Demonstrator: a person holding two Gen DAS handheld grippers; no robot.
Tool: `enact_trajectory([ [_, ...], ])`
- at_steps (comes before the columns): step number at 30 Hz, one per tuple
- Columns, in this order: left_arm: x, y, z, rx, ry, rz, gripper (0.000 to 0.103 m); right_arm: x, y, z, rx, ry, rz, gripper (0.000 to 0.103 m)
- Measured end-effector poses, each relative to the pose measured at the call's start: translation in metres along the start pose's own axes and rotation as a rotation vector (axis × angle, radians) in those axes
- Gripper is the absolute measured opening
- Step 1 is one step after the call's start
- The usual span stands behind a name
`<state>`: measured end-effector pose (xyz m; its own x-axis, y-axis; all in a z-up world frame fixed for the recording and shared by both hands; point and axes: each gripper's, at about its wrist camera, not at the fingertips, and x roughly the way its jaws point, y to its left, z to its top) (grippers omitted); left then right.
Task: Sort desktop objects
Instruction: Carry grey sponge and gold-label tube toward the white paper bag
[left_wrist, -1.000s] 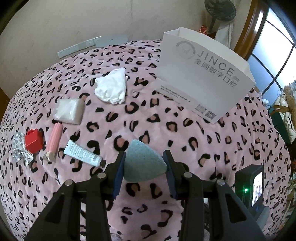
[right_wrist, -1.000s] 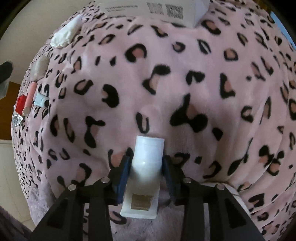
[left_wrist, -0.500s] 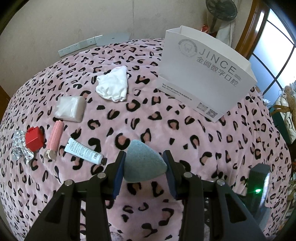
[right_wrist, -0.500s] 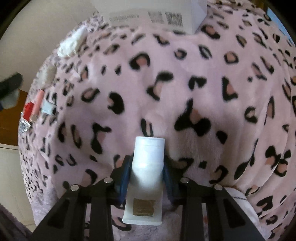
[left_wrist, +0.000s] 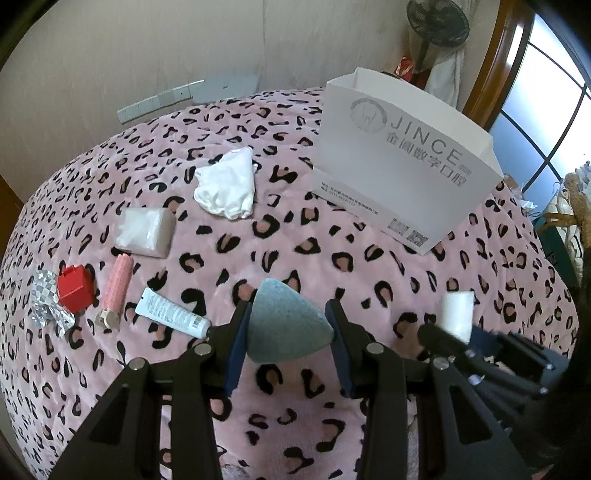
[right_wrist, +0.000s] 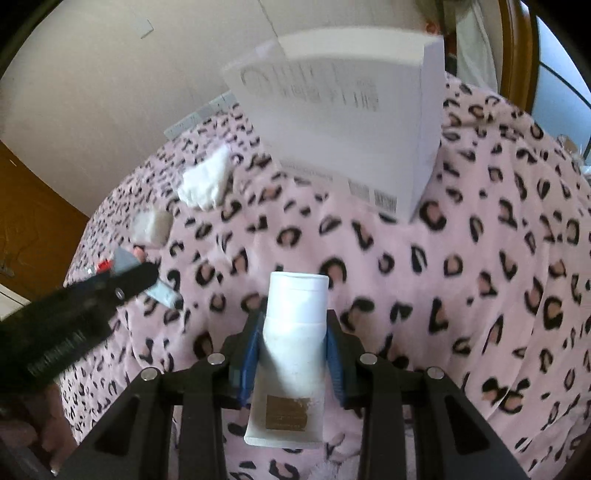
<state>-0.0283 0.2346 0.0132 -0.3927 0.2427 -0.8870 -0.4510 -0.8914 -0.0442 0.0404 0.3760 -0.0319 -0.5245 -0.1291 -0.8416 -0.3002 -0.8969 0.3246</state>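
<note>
Above leopard blanket (left_wrist: 369, 258), my left tool (left_wrist: 288, 332) clamped grey sponge (left_wrist: 286, 325), right tool (right_wrist: 293, 343) clamped white tube (right_wrist: 295, 332); I judged: clear bag (left_wrist: 402, 162) rim before releasing.

Each black plastic gripper, the left gripper (left_wrist: 286, 328) and the right gripper (right_wrist: 294, 345), has two thick arms, round silver screws, and blue pads (right_wrist: 246, 363) inside its fingers.
</note>
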Motion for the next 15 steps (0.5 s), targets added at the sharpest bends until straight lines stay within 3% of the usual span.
enact_trajectory([
  [15,-0.016,-0.012,0.032,0.028,-0.061,-0.007,0.041,-0.043,0.015,0.044,-0.028,-0.138,0.001,0.033],
])
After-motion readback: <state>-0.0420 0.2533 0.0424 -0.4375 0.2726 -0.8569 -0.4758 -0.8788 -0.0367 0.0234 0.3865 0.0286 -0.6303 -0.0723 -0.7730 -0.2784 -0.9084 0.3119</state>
